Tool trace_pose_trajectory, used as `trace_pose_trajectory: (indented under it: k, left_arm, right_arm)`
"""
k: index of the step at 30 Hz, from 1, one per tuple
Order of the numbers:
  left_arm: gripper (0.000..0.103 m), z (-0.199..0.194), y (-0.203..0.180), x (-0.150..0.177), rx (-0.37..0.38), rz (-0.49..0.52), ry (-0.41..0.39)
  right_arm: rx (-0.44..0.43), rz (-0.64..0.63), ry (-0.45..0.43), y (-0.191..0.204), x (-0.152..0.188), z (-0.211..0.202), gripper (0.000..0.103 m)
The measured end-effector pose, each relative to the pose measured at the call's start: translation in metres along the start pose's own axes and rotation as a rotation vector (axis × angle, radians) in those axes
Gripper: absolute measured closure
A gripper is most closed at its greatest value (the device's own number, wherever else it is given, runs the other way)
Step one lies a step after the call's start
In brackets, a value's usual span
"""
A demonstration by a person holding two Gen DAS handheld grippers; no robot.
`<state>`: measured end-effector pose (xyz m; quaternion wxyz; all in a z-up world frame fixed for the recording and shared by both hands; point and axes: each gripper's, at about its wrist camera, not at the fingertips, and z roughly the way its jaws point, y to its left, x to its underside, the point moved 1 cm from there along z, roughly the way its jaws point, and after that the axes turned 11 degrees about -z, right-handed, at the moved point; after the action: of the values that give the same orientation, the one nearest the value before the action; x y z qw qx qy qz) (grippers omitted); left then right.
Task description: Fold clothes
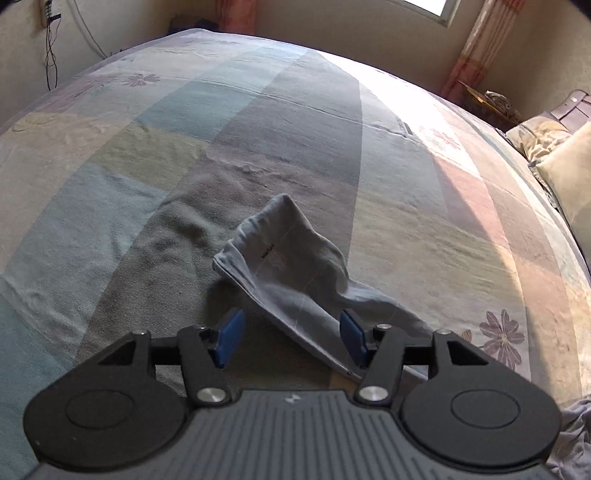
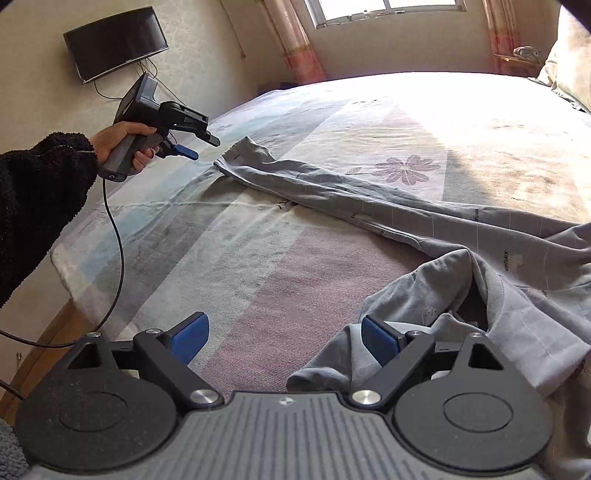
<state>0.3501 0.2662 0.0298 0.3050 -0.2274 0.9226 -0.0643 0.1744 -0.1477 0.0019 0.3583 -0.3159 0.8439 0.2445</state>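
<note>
Closest to me, the right gripper (image 2: 284,341) hangs low over the bed (image 2: 258,280) with its jaws wide apart and nothing between them; its right pad (image 2: 380,339) is just at the crumpled body of the grey garment (image 2: 480,295), I think because this bunched edge is the part that must be taken first. The garment lies unfolded on the patterned sheet, and one long sleeve (image 2: 332,188) stretches away across the bed toward the far-left side. There the left gripper (image 1: 291,338) waits, also released and empty, held just above the cuff (image 1: 280,240), so it seems ready to catch the sleeve end and bring it inward. Behind are the pillows (image 1: 569,177), a dark screen (image 2: 114,42) on the wall and the bright window (image 2: 388,11).
</note>
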Motion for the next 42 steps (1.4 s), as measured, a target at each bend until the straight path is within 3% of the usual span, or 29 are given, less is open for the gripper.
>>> trace_pose_trajectory:
  k: [6, 8, 12, 17, 23, 28, 31, 34, 42]
  left_arm:
    - [0.031, -0.037, -0.073, 0.089, 0.128, 0.228, 0.066]
    - [0.026, -0.048, -0.096, 0.125, 0.192, 0.276, 0.086]
    - [0.024, -0.059, -0.131, 0.194, 0.295, 0.353, 0.128]
    - [0.024, -0.077, -0.166, 0.281, 0.321, 0.495, 0.117]
    - [0.019, -0.093, -0.174, 0.345, 0.329, 0.528, 0.069]
    - [0.017, -0.081, -0.163, 0.371, 0.289, 0.527, 0.106]
    - [0.016, -0.069, -0.148, 0.373, 0.268, 0.456, 0.137]
    - [0.010, -0.071, -0.135, 0.372, 0.312, 0.391, 0.129]
    - [0.010, -0.075, -0.138, 0.345, 0.343, 0.334, 0.109]
  right_arm:
    - [0.097, 0.000, 0.017, 0.004, 0.031, -0.038, 0.008]
    - [0.132, 0.012, 0.029, 0.003, 0.044, -0.050, 0.006]
    - [0.165, 0.081, 0.040, -0.006, 0.071, -0.067, 0.004]
    - [0.209, 0.161, 0.044, -0.019, 0.093, -0.084, 0.003]
    - [0.190, 0.229, 0.004, -0.029, 0.111, -0.106, 0.000]
    - [0.168, 0.272, -0.012, -0.037, 0.119, -0.111, 0.000]
    - [0.164, 0.287, -0.014, -0.042, 0.121, -0.109, 0.000]
    - [0.164, 0.287, -0.009, -0.049, 0.122, -0.105, 0.000]
    - [0.166, 0.243, 0.029, -0.072, 0.112, -0.093, 0.000]
